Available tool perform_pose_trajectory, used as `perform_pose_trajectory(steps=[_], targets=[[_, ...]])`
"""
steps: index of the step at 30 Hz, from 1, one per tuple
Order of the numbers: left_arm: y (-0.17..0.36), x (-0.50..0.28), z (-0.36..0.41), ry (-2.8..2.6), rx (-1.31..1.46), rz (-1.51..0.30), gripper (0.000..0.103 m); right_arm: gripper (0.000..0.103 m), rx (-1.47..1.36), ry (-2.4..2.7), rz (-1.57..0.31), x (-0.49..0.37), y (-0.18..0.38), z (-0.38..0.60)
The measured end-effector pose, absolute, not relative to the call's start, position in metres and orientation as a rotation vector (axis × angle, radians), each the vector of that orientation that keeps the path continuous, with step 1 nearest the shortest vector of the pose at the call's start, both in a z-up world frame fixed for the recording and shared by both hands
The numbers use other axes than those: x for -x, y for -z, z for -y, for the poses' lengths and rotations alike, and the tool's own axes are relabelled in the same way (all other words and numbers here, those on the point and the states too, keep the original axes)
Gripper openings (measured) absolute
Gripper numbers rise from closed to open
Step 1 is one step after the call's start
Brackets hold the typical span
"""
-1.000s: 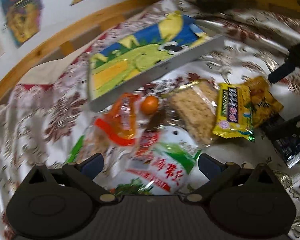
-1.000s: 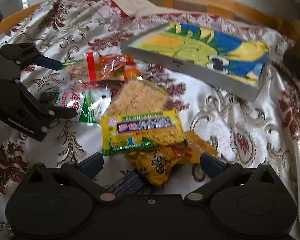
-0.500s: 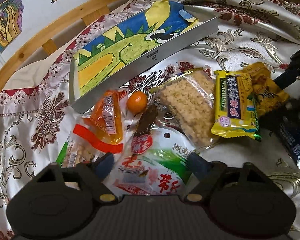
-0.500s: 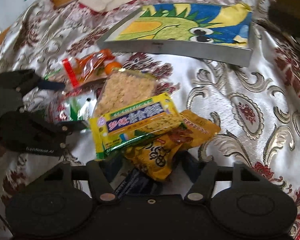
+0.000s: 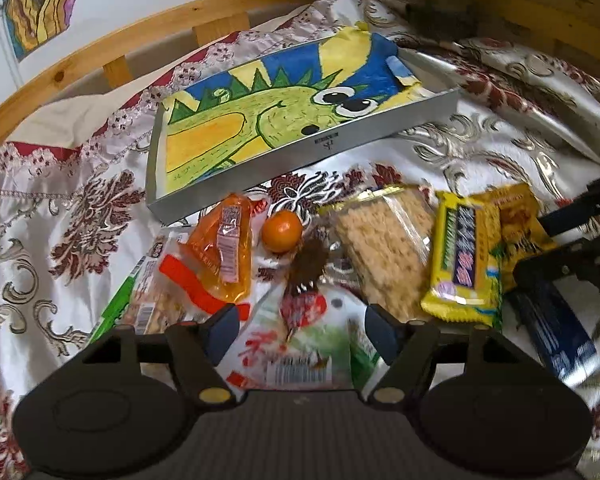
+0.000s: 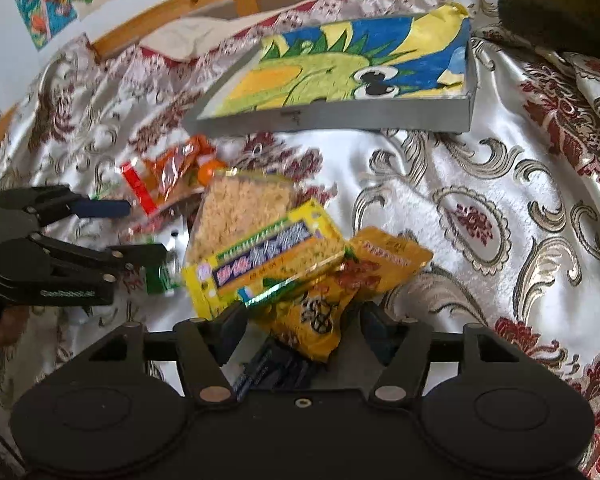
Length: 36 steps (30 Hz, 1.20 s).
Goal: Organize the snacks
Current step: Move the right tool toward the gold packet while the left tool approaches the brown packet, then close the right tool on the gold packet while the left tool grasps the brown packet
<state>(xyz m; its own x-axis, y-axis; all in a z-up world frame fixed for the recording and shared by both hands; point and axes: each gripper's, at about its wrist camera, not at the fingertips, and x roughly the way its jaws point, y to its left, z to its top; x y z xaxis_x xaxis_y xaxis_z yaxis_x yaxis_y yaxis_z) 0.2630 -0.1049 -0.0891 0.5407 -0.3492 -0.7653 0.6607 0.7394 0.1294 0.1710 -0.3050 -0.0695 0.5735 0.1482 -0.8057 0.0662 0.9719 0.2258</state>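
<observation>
Snack packets lie in a heap on the patterned cloth in front of a shallow grey tray [image 5: 332, 148] lined with a dragon drawing. My left gripper [image 5: 300, 330] closes around a white, red and green packet [image 5: 300, 344], its jaws on either side of it. My right gripper [image 6: 304, 330] closes around an orange-yellow packet [image 6: 316, 312] that lies over a dark blue packet [image 6: 272, 368]. Between them lie a yellow bar packet [image 5: 464, 260], a clear packet of crisped rice [image 5: 384, 248], a small orange [image 5: 282, 232] and an orange packet [image 5: 224, 248].
The tray also shows in the right wrist view [image 6: 340, 118], behind the heap. A wooden bed rail [image 5: 112, 44] runs along the back under wall pictures. A dark object [image 6: 556, 4] sits at the far right. The left gripper shows in the right view [image 6: 112, 228].
Both grippers have narrowed from wide open and moved in over their packets. The left one now straddles the white packet, the right one the orange-yellow packet.
</observation>
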Motion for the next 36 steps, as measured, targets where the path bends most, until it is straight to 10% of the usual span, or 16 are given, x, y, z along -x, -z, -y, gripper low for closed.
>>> perform_pose_trajectory(steps=[5, 10, 20, 27, 36], targets=[[0.097, -0.274, 0.112, 0.628, -0.401, -0.813, 0.05, 0.042, -0.326, -0.037, -0.974, -0.178, 0.076, 0.313], [0.093, -0.274, 0.107, 0.619, -0.358, -0.821, 0.048, 0.033, -0.299, -0.031, -0.95, -0.177, 0.072, 0.309], [0.077, -0.248, 0.1, 0.592, -0.381, -0.867, 0.048, 0.029, -0.292, -0.062, -0.96, -0.166, 0.065, 0.31], [0.087, -0.253, 0.108, 0.606, -0.394, -0.862, 0.055, 0.045, -0.318, -0.07, -0.985, -0.172, 0.075, 0.309], [0.083, -0.248, 0.103, 0.568, -0.371, -0.887, 0.05, 0.032, -0.227, -0.052, -0.979, -0.169, 0.071, 0.302]])
